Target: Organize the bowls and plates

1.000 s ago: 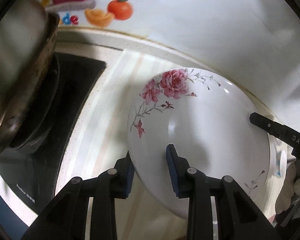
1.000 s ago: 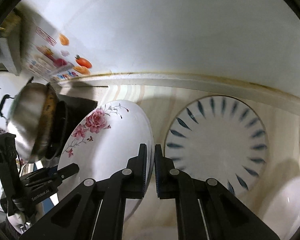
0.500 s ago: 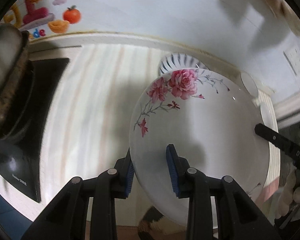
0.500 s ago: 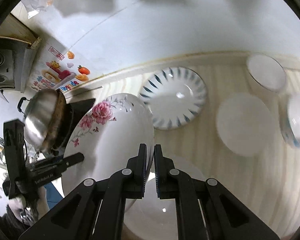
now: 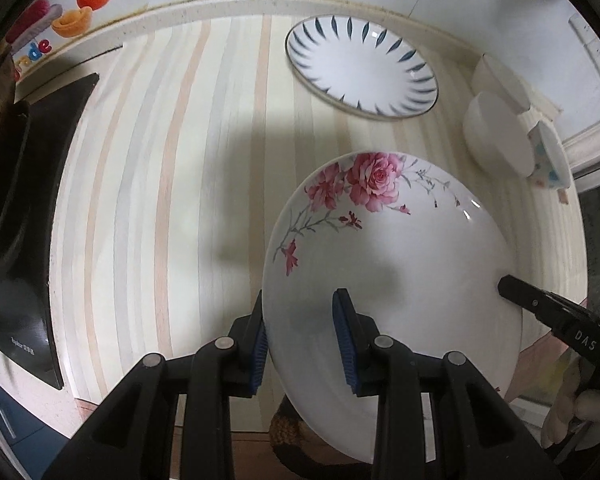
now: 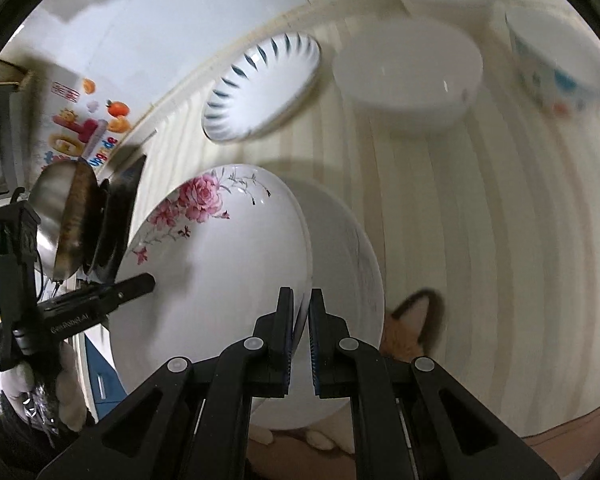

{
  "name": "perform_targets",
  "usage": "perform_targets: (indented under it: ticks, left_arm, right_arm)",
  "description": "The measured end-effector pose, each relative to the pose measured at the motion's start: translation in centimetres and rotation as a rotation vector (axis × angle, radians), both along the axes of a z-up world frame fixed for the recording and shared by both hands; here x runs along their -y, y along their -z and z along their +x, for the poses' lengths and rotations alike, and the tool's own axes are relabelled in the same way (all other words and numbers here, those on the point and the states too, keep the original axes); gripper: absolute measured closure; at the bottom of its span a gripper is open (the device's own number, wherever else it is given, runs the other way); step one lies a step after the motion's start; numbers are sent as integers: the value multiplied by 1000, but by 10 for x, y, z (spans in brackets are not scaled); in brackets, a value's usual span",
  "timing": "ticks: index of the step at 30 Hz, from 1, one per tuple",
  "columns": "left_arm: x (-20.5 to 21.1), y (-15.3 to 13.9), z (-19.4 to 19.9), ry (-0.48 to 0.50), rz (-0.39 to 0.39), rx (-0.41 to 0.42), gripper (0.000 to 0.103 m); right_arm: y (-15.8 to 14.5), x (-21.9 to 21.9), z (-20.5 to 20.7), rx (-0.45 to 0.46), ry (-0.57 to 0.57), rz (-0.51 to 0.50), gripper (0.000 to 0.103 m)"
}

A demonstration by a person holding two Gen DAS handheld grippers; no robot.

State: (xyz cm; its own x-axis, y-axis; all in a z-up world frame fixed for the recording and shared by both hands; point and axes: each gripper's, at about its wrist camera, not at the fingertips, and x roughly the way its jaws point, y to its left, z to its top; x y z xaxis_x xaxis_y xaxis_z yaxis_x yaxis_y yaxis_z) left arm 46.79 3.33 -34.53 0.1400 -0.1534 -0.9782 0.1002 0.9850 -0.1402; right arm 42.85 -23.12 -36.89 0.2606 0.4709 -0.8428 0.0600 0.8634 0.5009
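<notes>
both tongs are pinching the rim of a large white ceramic plate with pink roses (image 5: 392, 264), the left gripper (image 5: 302, 344) at one edge and the right gripper (image 6: 300, 320) at the opposite edge, holding it tilted above the cream striped countertop (image 5: 172, 184), near a round white plate with blue leaf strokes (image 5: 360, 68) lying by the wall and a plain white bowl (image 6: 412, 80)

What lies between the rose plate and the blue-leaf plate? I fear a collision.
Only bare striped counter separates the rose plate from the blue-leaf plate, per the left wrist view.
</notes>
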Motion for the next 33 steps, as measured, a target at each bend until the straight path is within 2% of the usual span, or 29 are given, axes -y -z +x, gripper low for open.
perform_targets:
  ticks: [4, 15, 24, 33]
  left_arm:
    - [2, 12, 0, 12, 19, -18, 75]
    - [19, 35, 1, 43, 59, -62, 75]
    - [41, 50, 10, 77, 96, -83, 75]
    - [41, 57, 10, 85, 86, -95, 75]
  right_arm:
    - [14, 0, -7, -20, 4, 2, 94]
    - [26, 3, -4, -72, 9, -43, 94]
    - [20, 11, -1, -85, 23, -60, 93]
    - [13, 14, 1, -132, 45, -63, 91]
